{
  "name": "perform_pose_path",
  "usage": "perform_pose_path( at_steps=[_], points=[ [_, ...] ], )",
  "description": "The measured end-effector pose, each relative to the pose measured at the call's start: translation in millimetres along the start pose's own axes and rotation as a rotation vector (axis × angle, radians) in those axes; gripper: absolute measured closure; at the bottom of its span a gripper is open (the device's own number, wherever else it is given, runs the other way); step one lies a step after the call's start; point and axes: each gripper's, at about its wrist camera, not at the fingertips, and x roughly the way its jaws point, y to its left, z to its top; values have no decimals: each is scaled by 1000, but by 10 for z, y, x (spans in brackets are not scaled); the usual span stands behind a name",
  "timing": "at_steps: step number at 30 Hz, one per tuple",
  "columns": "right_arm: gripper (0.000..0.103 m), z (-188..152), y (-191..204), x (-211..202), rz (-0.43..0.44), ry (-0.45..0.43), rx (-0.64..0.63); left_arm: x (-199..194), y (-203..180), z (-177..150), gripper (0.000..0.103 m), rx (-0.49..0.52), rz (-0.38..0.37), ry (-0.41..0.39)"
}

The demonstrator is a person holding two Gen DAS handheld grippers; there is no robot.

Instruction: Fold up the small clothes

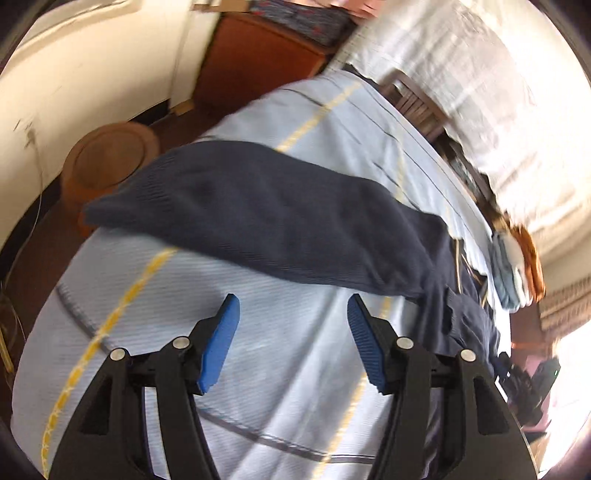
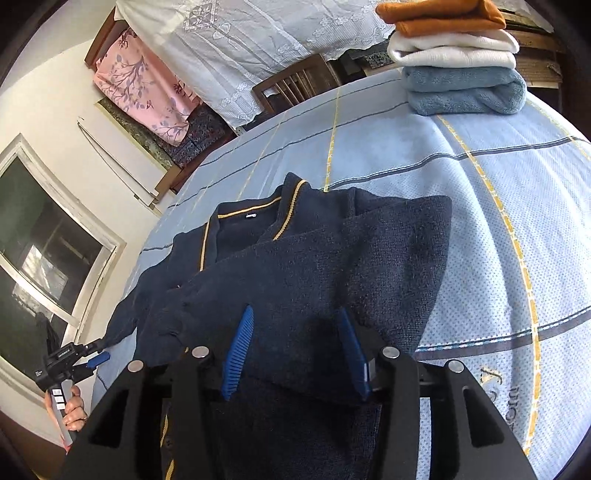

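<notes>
Covering table: blue checked cloth

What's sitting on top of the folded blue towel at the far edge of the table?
On the folded blue towel lies a folded white knit, with a folded orange knit on top. Whatever is between the layers is covered.

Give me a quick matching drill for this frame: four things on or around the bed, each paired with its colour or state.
Things:
1. cardigan
2. top item of the folded stack
3. bottom item of the folded stack
4. left gripper

Colour or state:
A. light blue
B. jaws apart, nothing between them
C. navy with yellow trim
D. orange

Pairs: 1-C, 2-D, 3-A, 4-B
</notes>
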Motion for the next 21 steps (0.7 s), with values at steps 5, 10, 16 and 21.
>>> perform_pose_path(
  at_steps=[5, 10, 16, 21],
  points=[
    [53, 21, -10, 4, 10, -4, 12, 14, 191, 127, 49, -118, -49, -42],
    [53, 31, -41, -3, 25, -3, 30, 85, 262, 277, 52, -223, -39, -74],
    [55, 11, 7, 4, -16, -14, -8, 109, 374, 326, 84, -264, 1, -73],
    [55, 6, 39, 19, -33, -8, -27, 94, 393, 319, 91, -242, 16, -72]
  ],
)
